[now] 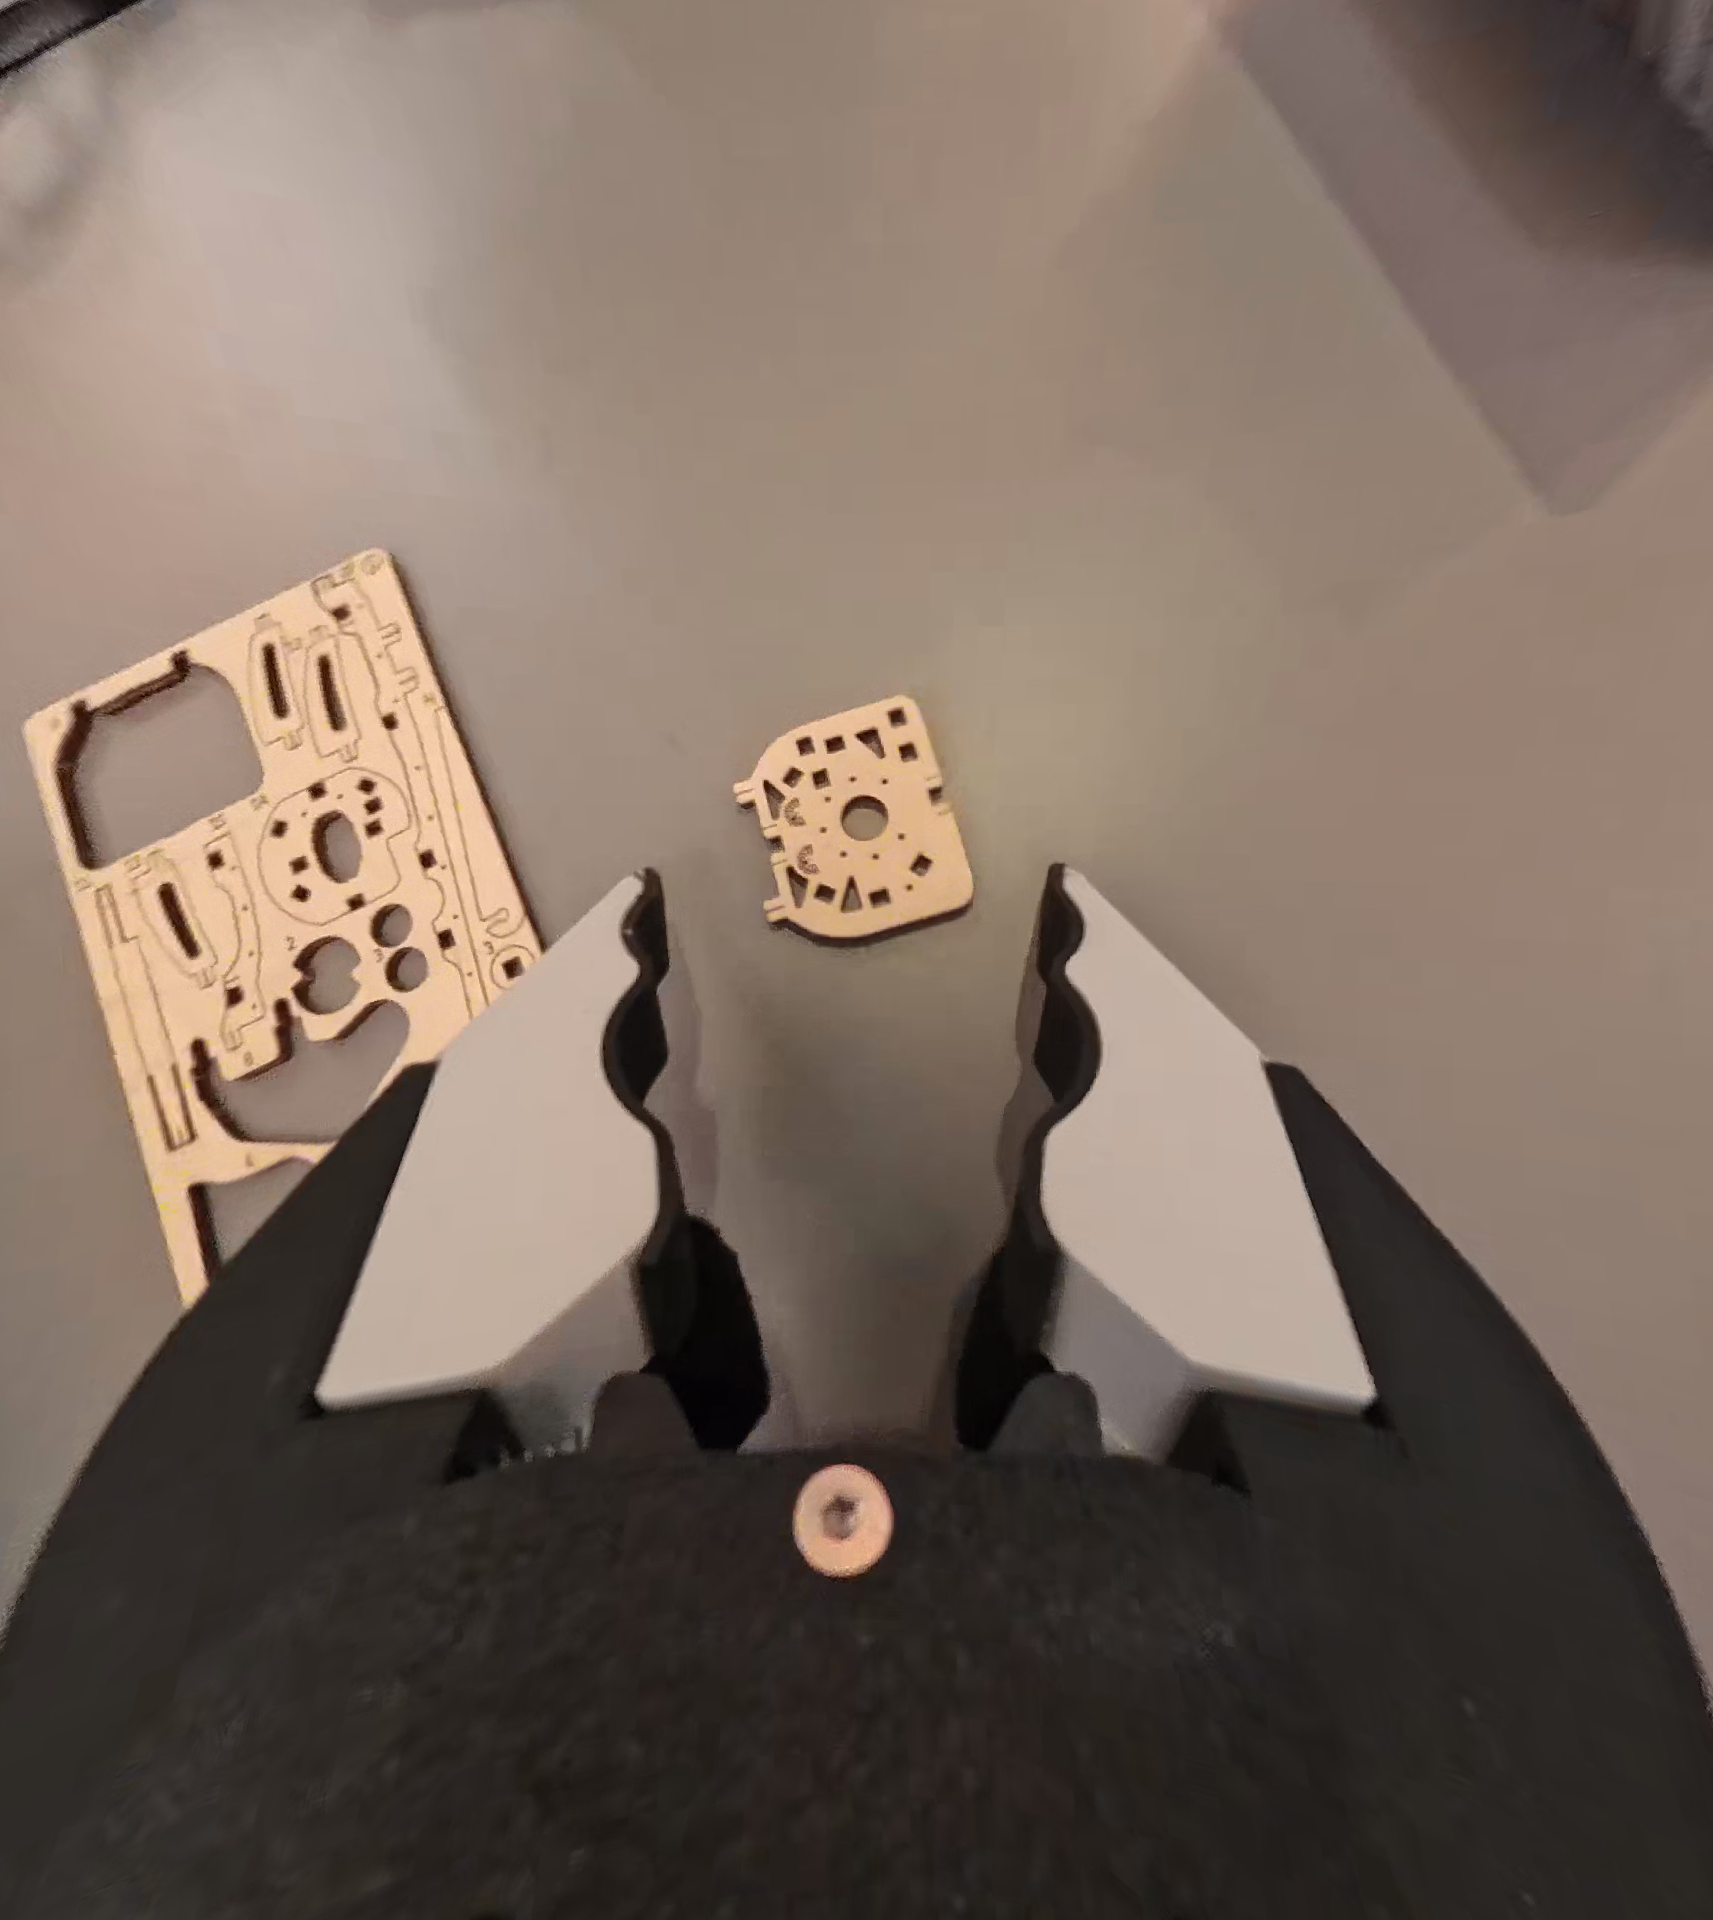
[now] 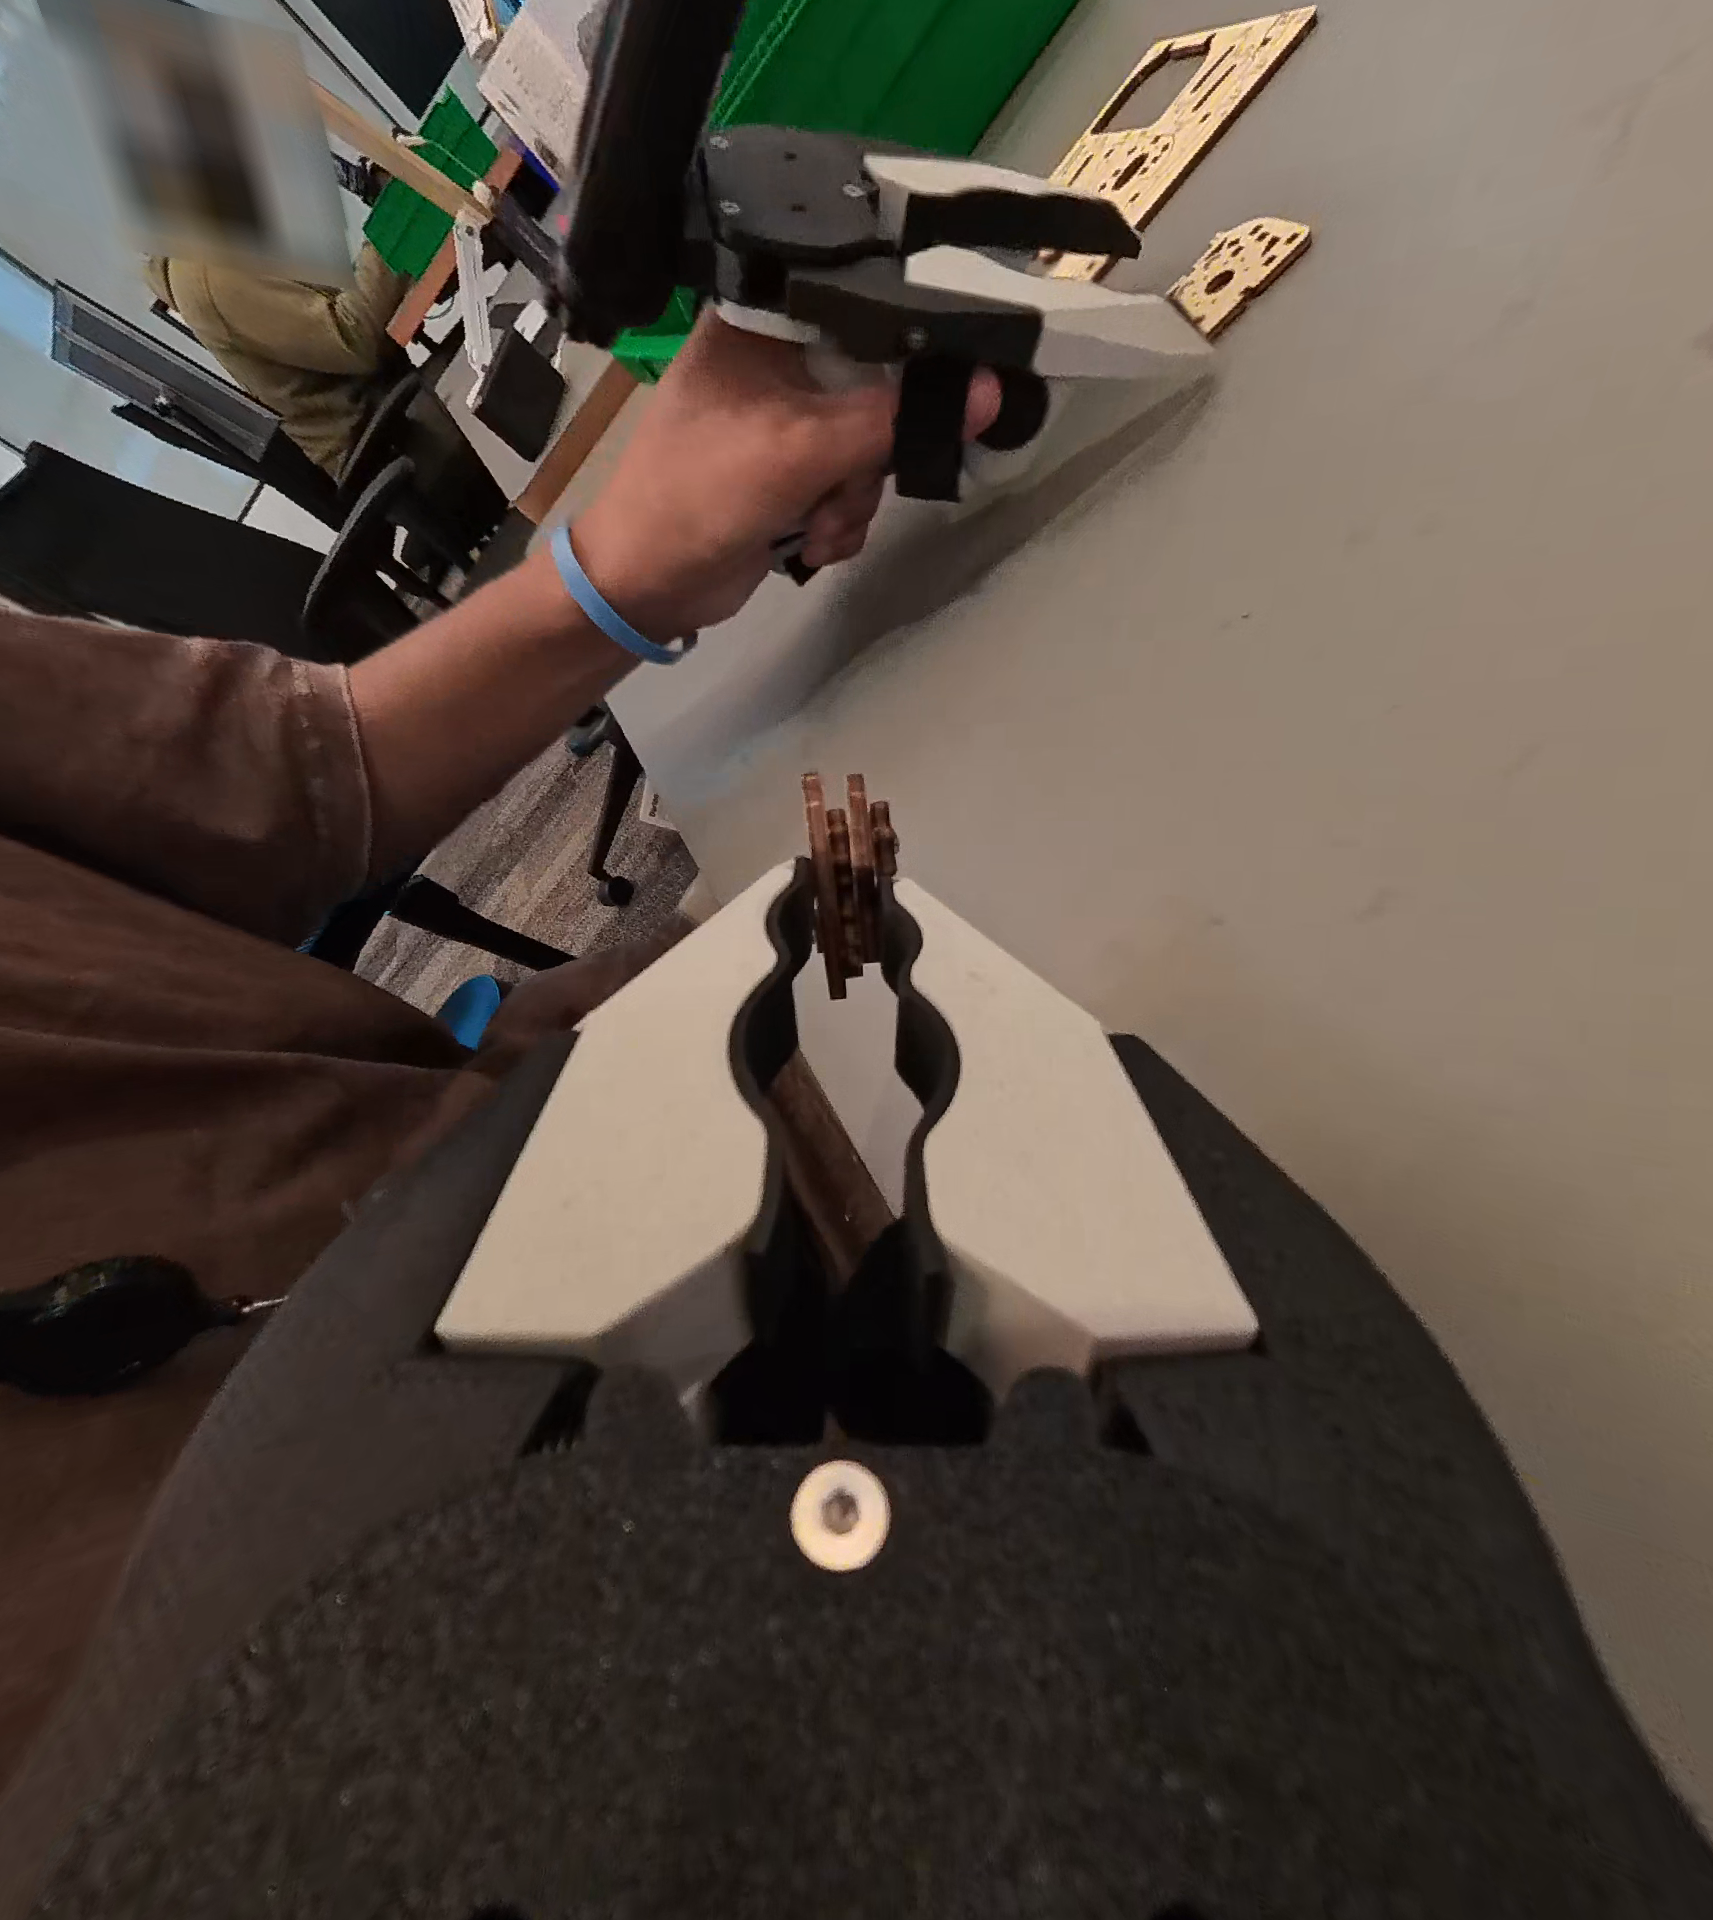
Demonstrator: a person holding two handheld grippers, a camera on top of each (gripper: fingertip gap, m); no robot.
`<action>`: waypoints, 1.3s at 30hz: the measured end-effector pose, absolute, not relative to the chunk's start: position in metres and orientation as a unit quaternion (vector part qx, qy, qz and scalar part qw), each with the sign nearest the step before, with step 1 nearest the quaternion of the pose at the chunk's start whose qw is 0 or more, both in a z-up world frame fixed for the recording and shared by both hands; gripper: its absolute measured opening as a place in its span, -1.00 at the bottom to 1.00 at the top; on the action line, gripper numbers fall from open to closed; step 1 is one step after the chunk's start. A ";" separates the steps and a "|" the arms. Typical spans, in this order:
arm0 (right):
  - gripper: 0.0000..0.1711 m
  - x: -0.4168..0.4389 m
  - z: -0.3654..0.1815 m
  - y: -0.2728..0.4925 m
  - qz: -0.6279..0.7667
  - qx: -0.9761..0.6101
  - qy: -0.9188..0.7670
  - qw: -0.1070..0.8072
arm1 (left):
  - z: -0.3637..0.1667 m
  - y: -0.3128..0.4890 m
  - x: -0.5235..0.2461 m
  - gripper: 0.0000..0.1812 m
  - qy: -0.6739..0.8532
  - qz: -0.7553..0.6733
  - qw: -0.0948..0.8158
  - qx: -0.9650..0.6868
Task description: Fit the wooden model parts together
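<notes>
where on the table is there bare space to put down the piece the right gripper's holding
Bare table lies right of the loose wooden plate, and beyond it toward the far edge. It is crowded on the left, where the cut-out wooden sheet lies beside the open left gripper.

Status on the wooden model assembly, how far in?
Early to mid. Done: several parts are already punched out of the wooden sheet, and a small stacked sub-assembly looks joined. In hand: the right gripper is shut on that sub-assembly; the left gripper is open just short of the loose plate on the table. Left: pick up the plate, fit it, then the sheet's remaining parts.
</notes>
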State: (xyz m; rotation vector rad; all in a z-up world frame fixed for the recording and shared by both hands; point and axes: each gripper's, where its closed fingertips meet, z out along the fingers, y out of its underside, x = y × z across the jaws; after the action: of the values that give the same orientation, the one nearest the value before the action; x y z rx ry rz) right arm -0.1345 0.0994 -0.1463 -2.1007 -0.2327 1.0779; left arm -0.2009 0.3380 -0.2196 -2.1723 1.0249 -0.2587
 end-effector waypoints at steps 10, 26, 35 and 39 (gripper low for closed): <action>-0.86 -0.133 -0.141 0.099 0.429 -0.813 -0.091 0.383 | -0.224 0.329 -0.188 -0.60 0.372 -0.141 0.348 -0.849; -0.86 -0.110 -0.169 0.108 0.347 -0.858 -0.098 0.366 | -0.190 0.129 -0.194 -0.60 0.708 -0.238 0.339 -0.572; -0.87 -0.161 -0.086 0.093 0.654 -0.664 -0.054 0.360 | -0.145 0.087 -0.180 -0.60 0.714 -0.297 0.391 -0.499; -0.87 -0.168 -0.081 0.093 0.676 -0.646 -0.043 0.352 | -0.141 0.080 -0.178 -0.60 0.716 -0.299 0.395 -0.492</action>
State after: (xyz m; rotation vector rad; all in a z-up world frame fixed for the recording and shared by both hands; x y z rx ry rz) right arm -0.1682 0.0928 -0.0808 -1.6721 -0.1105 1.7481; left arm -0.1780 0.0803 -0.1411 -1.2478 1.8167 -0.7577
